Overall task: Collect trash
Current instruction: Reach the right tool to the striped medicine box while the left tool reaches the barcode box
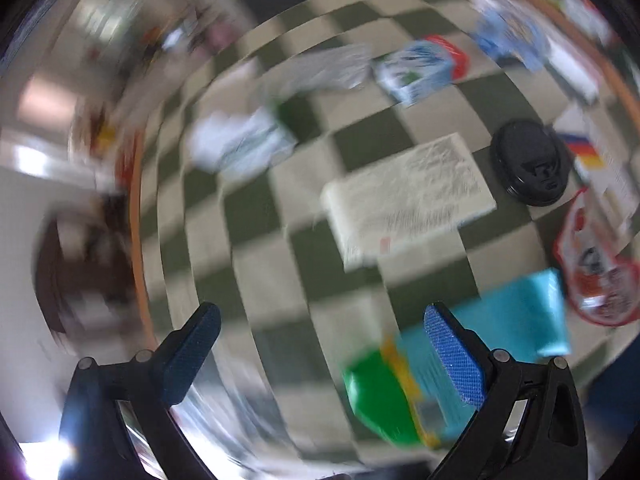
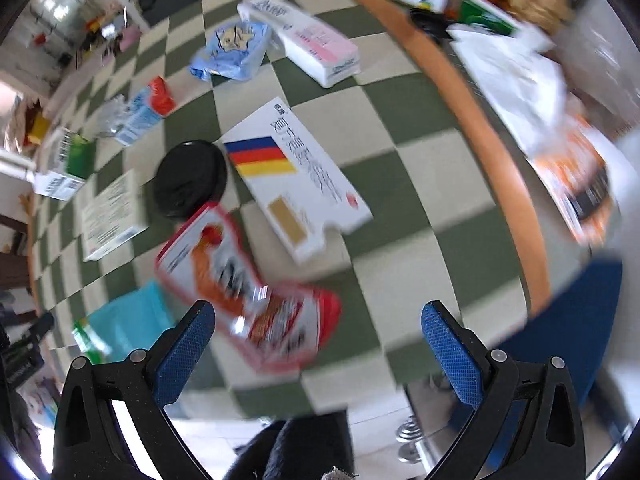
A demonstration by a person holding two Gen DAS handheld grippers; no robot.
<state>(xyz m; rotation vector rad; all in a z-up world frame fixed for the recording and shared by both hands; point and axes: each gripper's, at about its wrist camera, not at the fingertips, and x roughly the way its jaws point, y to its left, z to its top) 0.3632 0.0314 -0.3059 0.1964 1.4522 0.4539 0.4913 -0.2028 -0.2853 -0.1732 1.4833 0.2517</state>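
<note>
Trash lies scattered on a green-and-cream checkered tablecloth [image 2: 400,184]. My right gripper [image 2: 318,350] is open and empty, hovering just above a red and orange snack wrapper [image 2: 248,280]. Beyond it lie a white box with blue, red and yellow stripes [image 2: 300,180] and a black round lid [image 2: 190,180]. My left gripper [image 1: 322,354] is open and empty above the cloth; a teal, green and yellow packet [image 1: 460,364] lies by its right finger. A white flat box [image 1: 408,196] lies ahead of it. The black lid [image 1: 530,162] also shows in the left wrist view.
More boxes and wrappers lie farther back: a blue-and-white carton with a red end [image 2: 140,114], a light blue bag [image 2: 232,52], a white-pink box [image 2: 316,44]. The table's orange rim [image 2: 500,160] runs on the right, with a white bag and cartons beyond. A blue chair [image 2: 568,320] stands at lower right.
</note>
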